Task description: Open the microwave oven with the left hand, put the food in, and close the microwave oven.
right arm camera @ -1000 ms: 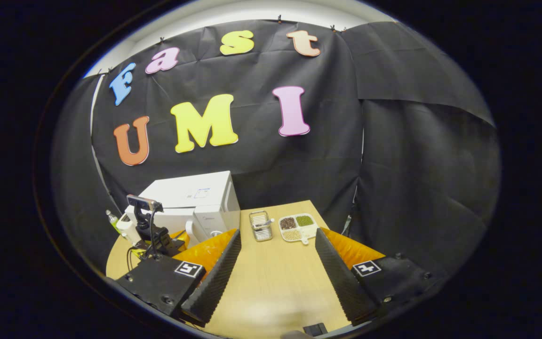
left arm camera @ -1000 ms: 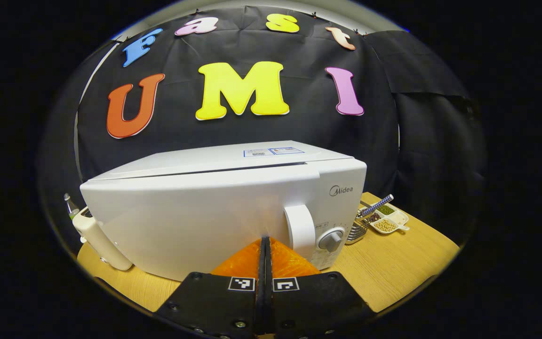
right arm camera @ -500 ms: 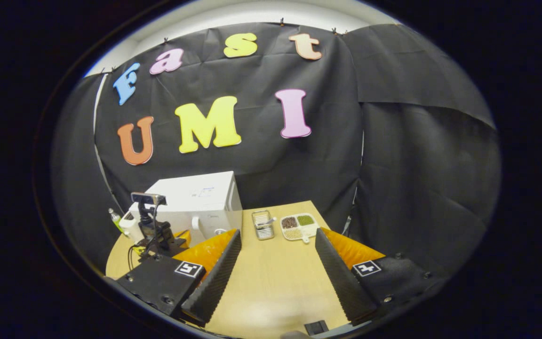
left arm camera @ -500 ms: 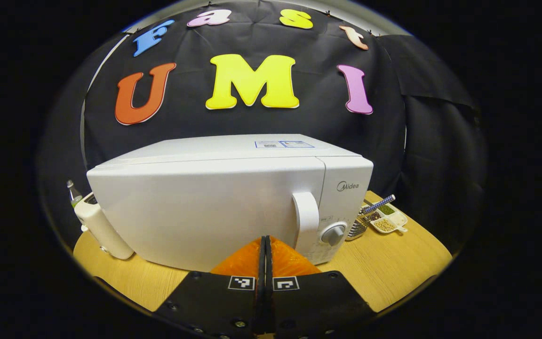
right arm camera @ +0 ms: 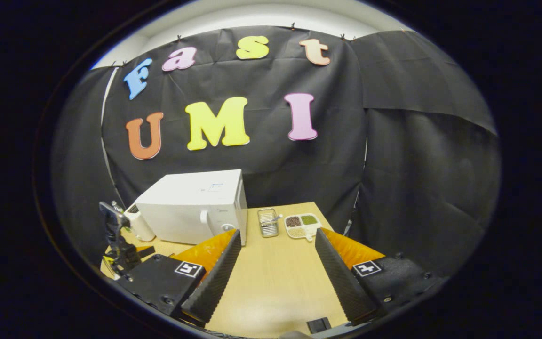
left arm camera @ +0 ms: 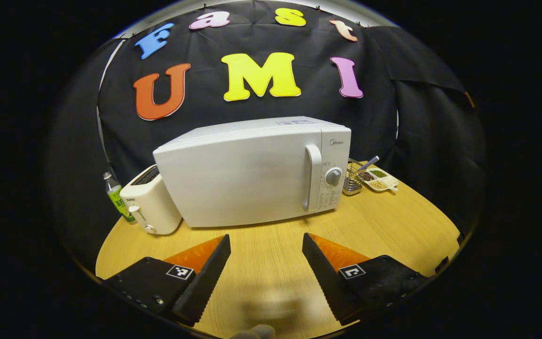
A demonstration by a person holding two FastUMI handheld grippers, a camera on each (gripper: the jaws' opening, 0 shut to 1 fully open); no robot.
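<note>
Left gripper view: left gripper [left arm camera: 266, 263] jaws open above table [left arm camera: 393, 221]; microwave oven [left arm camera: 252, 174] door closed. Right gripper [right arm camera: 275, 268] jaws open, holding nothing.

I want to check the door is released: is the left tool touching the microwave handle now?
Apart. The left gripper view shows the open left tool over bare table, well short of the microwave handle.

The left gripper [left arm camera: 266, 245] hovers level just before the microwave [left arm camera: 252, 172], its fingers spread wide. The right gripper [right arm camera: 275, 240], likewise spread, hangs farther from it.
</note>
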